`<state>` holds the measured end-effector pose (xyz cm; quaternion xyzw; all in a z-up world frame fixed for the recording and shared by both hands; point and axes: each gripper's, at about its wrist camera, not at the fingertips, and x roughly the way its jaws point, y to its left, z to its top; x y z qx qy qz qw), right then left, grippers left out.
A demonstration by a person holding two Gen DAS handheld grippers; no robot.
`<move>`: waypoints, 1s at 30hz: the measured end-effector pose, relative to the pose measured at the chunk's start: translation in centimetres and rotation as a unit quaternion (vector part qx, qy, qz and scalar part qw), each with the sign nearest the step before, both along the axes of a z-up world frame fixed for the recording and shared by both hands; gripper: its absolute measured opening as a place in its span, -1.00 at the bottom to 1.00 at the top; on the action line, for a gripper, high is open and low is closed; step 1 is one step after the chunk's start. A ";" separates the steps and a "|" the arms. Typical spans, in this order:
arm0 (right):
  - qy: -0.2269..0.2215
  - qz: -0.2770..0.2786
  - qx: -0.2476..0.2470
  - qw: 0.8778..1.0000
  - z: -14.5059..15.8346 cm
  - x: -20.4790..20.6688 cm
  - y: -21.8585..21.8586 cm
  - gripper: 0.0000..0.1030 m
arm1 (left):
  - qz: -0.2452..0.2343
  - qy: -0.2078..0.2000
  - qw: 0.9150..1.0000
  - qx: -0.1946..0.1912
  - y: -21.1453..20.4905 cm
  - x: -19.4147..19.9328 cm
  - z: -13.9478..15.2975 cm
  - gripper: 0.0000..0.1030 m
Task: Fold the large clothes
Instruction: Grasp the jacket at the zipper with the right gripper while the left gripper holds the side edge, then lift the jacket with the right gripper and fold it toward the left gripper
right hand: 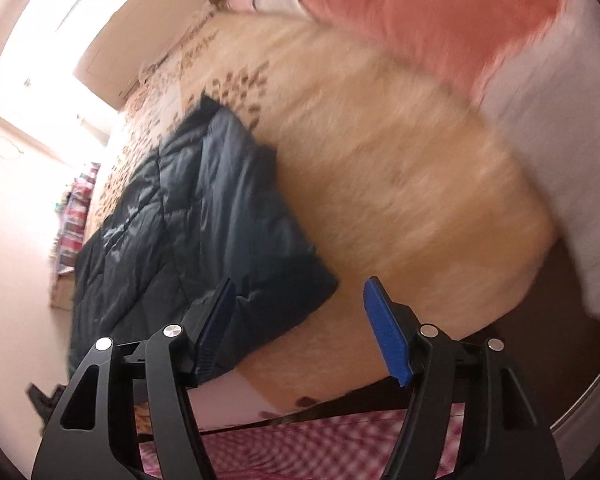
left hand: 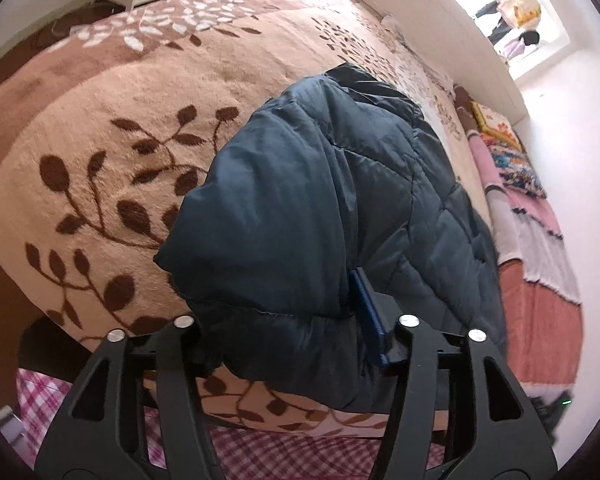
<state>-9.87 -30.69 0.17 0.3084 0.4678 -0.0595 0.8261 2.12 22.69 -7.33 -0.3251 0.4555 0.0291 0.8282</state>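
Here, the left hand-held gripper point(left hand: 296, 332) stands spread, a fold of the dark blue quilted jacket point(left hand: 332, 208) bulging between its jaws; whether its pads press the cloth cannot be told. The right hand-held gripper point(right hand: 300, 328) gapes with nothing between its jaws; the jacket's corner lies behind its left finger, toward nine o'clock. The jacket rests folded on the leaf-patterned blanket point(left hand: 112, 184) covering the bed. No containers show.

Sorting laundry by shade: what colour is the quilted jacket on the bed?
Dark navy blue jacket, clearest in the left wrist view.
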 end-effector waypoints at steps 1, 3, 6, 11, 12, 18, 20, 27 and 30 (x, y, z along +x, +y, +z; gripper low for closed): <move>-0.008 0.004 -0.012 1.000 0.7 -0.1 0.2 0.22 | -0.001 0.000 1.000 0.004 -0.1 0.0 0.1 0.12; -0.021 0.019 -0.040 0.999 2.2 0.3 1.2 0.18 | -0.004 -0.001 1.000 0.012 -0.2 0.1 0.3 0.13; -0.037 0.069 -0.067 0.995 3.5 2.1 4.3 0.08 | -0.010 -0.004 1.000 0.023 -0.4 0.2 0.4 0.13; -0.049 0.172 -0.074 0.981 4.4 7.0 11.5 -0.50 | -0.018 -0.017 0.999 0.038 -0.6 -0.2 0.3 0.13; -0.049 0.196 -0.070 0.977 4.5 8.3 13.3 -0.69 | -0.020 -0.020 0.999 0.040 -0.6 -0.2 0.3 0.13; -0.063 0.276 -0.097 0.954 4.9 14.2 21.6 -0.87 | -0.027 -0.025 0.999 0.033 -0.4 -0.2 0.3 0.13; -0.061 0.291 -0.106 0.949 4.8 16.0 23.7 -0.87 | -0.027 -0.027 0.999 0.027 -0.3 -0.3 0.2 0.13; -0.022 0.308 -0.137 0.941 2.4 20.8 28.0 -0.88 | -0.030 -0.031 0.999 0.010 -0.1 -0.5 0.1 0.13; 0.002 0.295 -0.129 0.947 1.2 23.0 28.4 -0.88 | -0.030 -0.031 0.999 0.007 0.0 -0.5 0.0 0.13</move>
